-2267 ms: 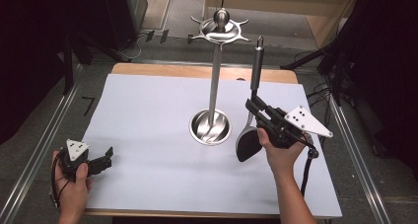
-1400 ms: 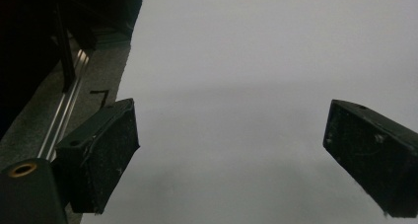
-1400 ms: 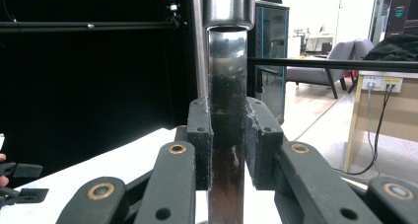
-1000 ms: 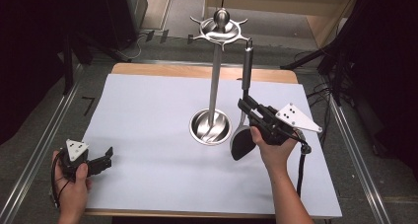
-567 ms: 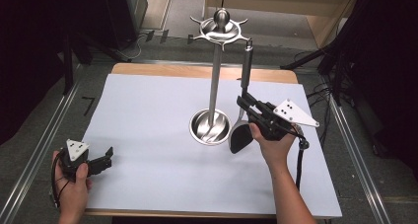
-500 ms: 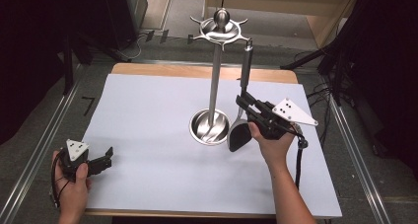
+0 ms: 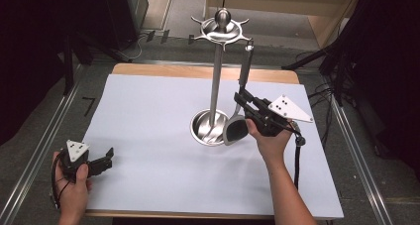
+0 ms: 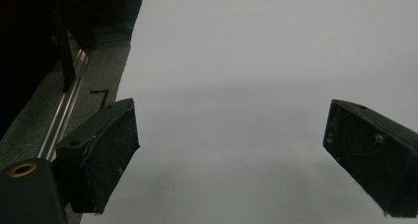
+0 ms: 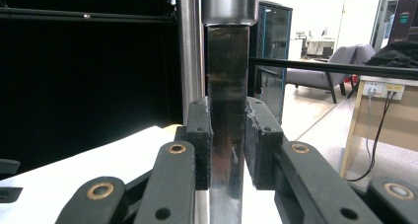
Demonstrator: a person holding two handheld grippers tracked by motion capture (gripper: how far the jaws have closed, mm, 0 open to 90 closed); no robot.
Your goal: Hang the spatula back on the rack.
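Right now the right gripper (image 7: 243, 102) jaws clench the spatula (image 7: 236, 123) handle beside the stand (image 7: 216, 81), centre frame. Lower left, the left gripper (image 7: 101, 161) jaws gape empty over the worktop (image 7: 148, 111).

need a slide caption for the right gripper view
Right tongs clamped on the flat steel shaft of a spatula, the stand's pole rising just behind it.

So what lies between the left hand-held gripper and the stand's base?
Only bare white table cover lies between the left hand-held gripper and the stand's base, as the high view shows.
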